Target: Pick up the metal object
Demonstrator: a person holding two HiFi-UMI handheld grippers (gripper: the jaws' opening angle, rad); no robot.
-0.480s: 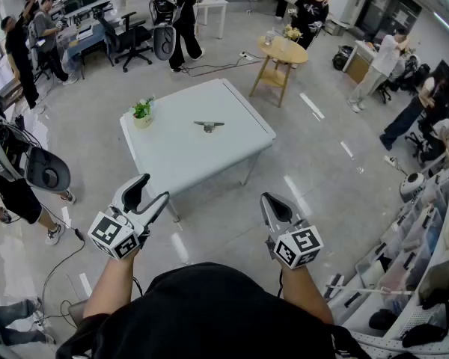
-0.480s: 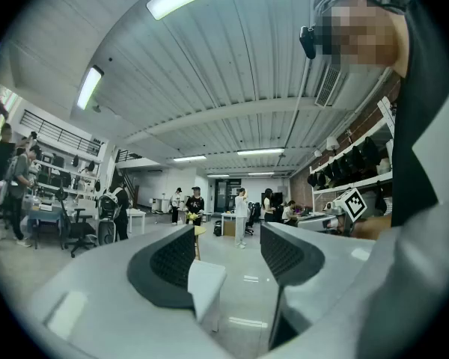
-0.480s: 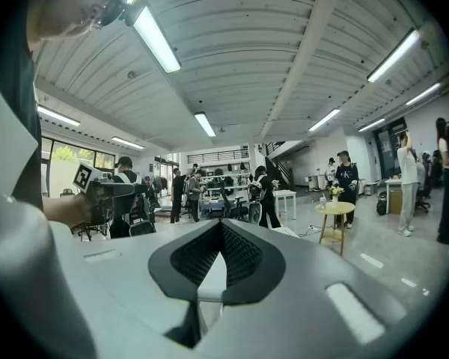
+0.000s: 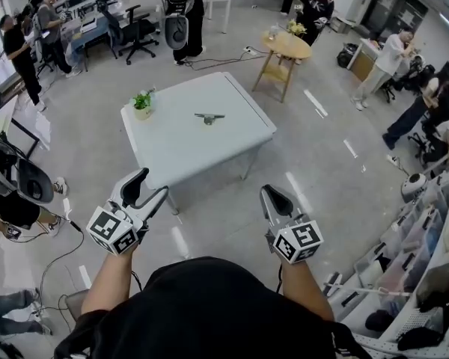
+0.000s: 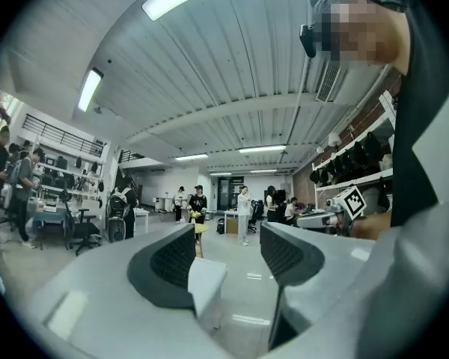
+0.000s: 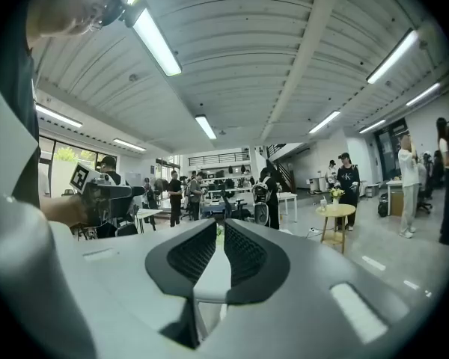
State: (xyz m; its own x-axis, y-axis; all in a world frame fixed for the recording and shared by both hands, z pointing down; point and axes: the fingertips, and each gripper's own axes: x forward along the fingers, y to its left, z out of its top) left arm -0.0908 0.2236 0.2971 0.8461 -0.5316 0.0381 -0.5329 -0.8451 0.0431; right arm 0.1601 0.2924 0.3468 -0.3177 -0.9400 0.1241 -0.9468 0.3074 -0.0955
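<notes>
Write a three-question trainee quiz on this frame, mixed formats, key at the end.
1. True or false: the metal object lies on the white table.
2. Which gripper's jaws stand apart: A, left gripper, or B, right gripper?
3. Fill in: in the head view, a potted ____ stands at the table's left corner.
Key: 1 true; 2 A; 3 plant.

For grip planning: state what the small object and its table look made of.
Small object: probably metal, dark grey and thin; too small to be sure. Table: smooth, even white top, likely laminate or painted board; thin pale legs.
</notes>
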